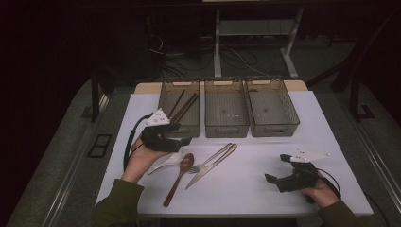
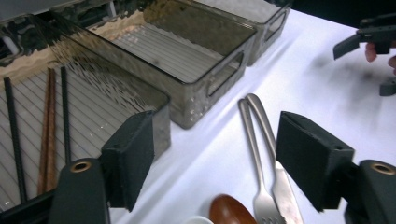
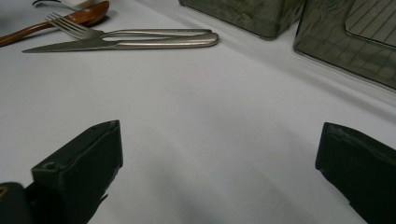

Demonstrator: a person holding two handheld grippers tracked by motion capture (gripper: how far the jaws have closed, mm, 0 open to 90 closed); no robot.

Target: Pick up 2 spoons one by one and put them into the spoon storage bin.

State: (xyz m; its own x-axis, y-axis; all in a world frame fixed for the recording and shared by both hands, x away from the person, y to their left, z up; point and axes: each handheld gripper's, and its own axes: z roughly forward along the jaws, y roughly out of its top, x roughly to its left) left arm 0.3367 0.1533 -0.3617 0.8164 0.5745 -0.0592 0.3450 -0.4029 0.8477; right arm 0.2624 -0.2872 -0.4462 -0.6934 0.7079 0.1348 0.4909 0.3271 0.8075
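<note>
My left gripper [image 1: 182, 134] hovers at the front edge of the left clear bin [image 1: 163, 101], jaws open with nothing between them [image 2: 217, 140]. That bin holds several chopsticks [image 1: 185, 106], dark and brown ones [image 2: 46, 135]. Just in front of the left gripper lie a white ceramic spoon [image 1: 165, 161], a wooden spoon [image 1: 178, 177], a steel fork [image 1: 213, 158] and a steel knife [image 1: 208, 169]. The fork [image 2: 254, 154] and knife [image 2: 280, 177] run between the left jaws. My right gripper [image 1: 278, 168] rests low at the front right, open and empty [image 3: 219, 149], pointing toward the cutlery [image 3: 121, 45].
A middle bin [image 1: 226, 130] and a right bin [image 1: 274, 128] stand empty beside the left one along the back of the white table [image 1: 246, 194]. Table legs and cables lie on the dark floor beyond.
</note>
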